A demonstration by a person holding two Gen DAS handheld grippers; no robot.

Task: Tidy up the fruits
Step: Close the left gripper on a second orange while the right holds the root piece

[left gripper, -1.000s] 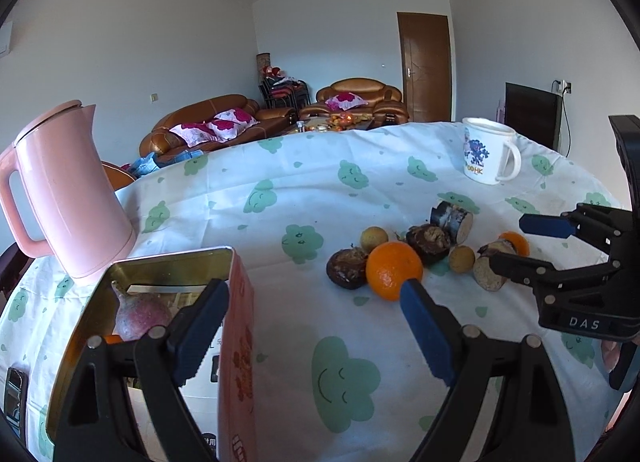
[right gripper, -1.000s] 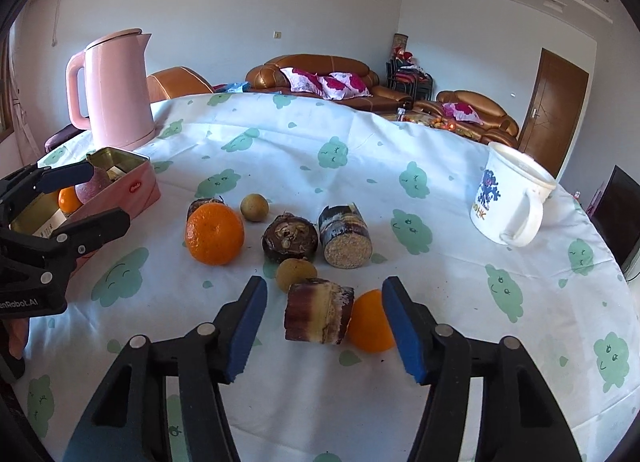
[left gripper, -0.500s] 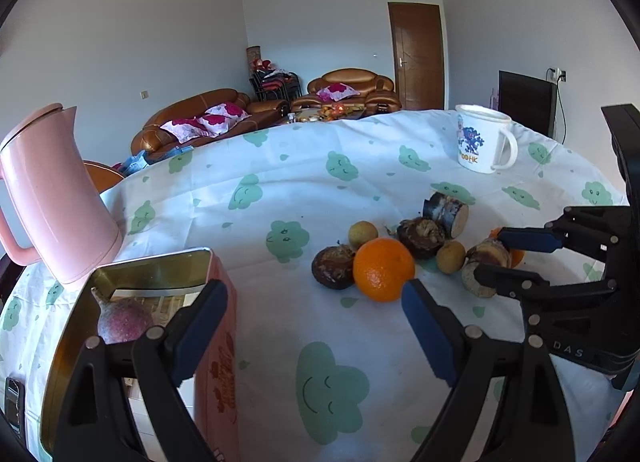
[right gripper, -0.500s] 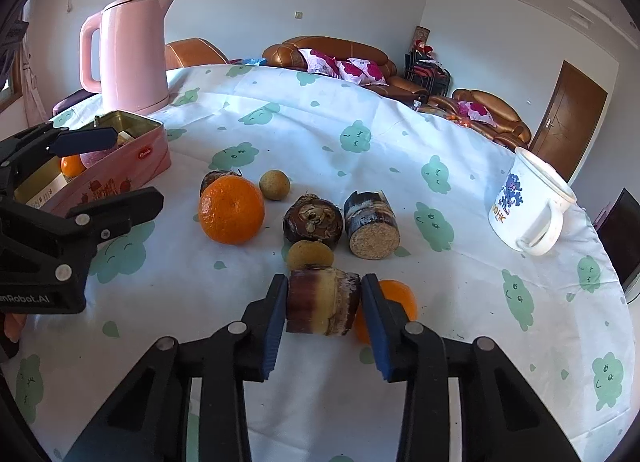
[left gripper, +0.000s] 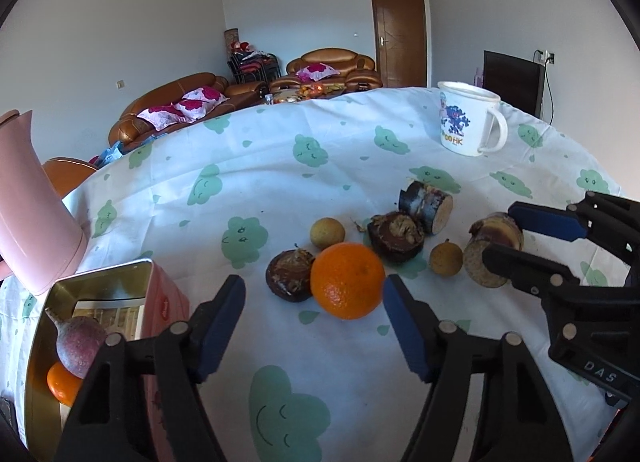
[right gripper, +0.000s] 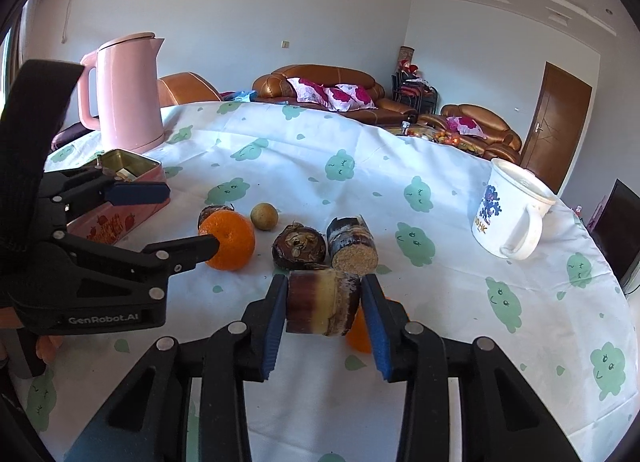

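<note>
A big orange (left gripper: 347, 280) lies on the cloud-print tablecloth between the jaws of my left gripper (left gripper: 314, 302). The jaws are closing; the right pad is almost at the peel and the left pad stands well clear. In the right wrist view the same orange (right gripper: 228, 240) sits by the left gripper (right gripper: 176, 222). My right gripper (right gripper: 325, 314) is shut on a short sugarcane piece (right gripper: 322, 306), also seen from the left wrist as the sugarcane piece (left gripper: 494, 252). A pink tin (left gripper: 104, 271) at the lower left holds a reddish fruit (left gripper: 80, 346) and a small orange (left gripper: 62, 384).
Two dark brown fruits (left gripper: 290, 276) (left gripper: 396, 236), a second sugarcane piece (left gripper: 426, 202) and two small yellow-brown fruits (left gripper: 327, 232) (left gripper: 446, 258) lie around the orange. A small orange (right gripper: 358, 336) hides behind the held cane. A pink kettle (right gripper: 128, 98) stands far left, a white mug (right gripper: 508, 214) right.
The right jaws closed onto the sugarcane piece. My left gripper moved forward to the big orange and its jaws narrowed around it.
</note>
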